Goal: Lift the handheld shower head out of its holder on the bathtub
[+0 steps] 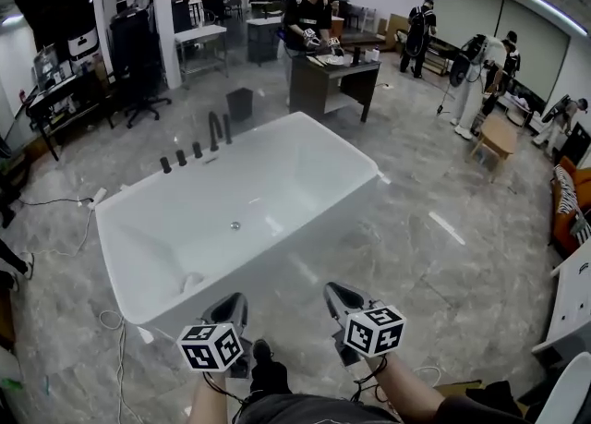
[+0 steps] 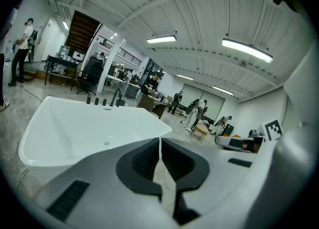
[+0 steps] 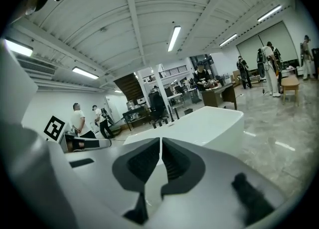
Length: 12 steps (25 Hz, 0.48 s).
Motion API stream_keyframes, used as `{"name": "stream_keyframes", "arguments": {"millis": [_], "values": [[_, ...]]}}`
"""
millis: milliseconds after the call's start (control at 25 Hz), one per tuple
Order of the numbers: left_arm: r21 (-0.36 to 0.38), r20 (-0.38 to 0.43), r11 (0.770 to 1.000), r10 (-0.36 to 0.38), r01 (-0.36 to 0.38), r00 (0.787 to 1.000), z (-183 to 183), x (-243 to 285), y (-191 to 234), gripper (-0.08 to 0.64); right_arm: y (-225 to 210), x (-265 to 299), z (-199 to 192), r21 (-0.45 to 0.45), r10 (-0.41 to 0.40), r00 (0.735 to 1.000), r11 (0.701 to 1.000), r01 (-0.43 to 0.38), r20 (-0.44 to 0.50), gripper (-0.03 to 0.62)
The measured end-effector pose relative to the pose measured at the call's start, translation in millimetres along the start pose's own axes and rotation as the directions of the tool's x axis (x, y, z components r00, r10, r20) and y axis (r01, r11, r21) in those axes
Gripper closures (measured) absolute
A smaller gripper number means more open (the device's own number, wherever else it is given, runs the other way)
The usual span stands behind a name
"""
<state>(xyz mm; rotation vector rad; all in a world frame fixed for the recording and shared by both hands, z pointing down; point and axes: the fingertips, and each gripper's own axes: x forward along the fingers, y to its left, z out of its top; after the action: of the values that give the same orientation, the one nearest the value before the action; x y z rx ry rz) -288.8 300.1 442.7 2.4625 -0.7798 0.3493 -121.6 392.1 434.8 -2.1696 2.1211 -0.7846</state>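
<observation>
The left gripper (image 1: 228, 309) and right gripper (image 1: 342, 298) were both clenched and empty, just short of the near end of the bathtub (image 1: 305, 150). The handheld shower head (image 1: 227, 128) appeared to stand in its holder among the dark fittings (image 1: 181, 158) on the far rim, well apart from both. The step was judged to be the approach: one gripper had to reach that rim and open around the handle before lifting.

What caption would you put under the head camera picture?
The left gripper and right gripper, both shut and empty, face a white bathtub with black fittings.
</observation>
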Motion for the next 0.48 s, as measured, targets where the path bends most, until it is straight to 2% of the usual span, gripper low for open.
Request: {"name": "stream_keyframes", "arguments": {"millis": [200,480], "values": [[-0.018,-0.018,1.0,-0.016,0.016,1.0,10.4,37.7,29.3,0.534,-3.2,48.0,6.6,-0.021,0.009,0.999,1.0,-0.009,-0.031,0.565],[-0.04,-0.026,0.999,-0.036,0.035,0.999,60.1,93.2,76.6,0.534,-9.3,128.2,45.1,-0.04,-0.005,0.999,0.999,0.003,-0.043,0.565]]}}
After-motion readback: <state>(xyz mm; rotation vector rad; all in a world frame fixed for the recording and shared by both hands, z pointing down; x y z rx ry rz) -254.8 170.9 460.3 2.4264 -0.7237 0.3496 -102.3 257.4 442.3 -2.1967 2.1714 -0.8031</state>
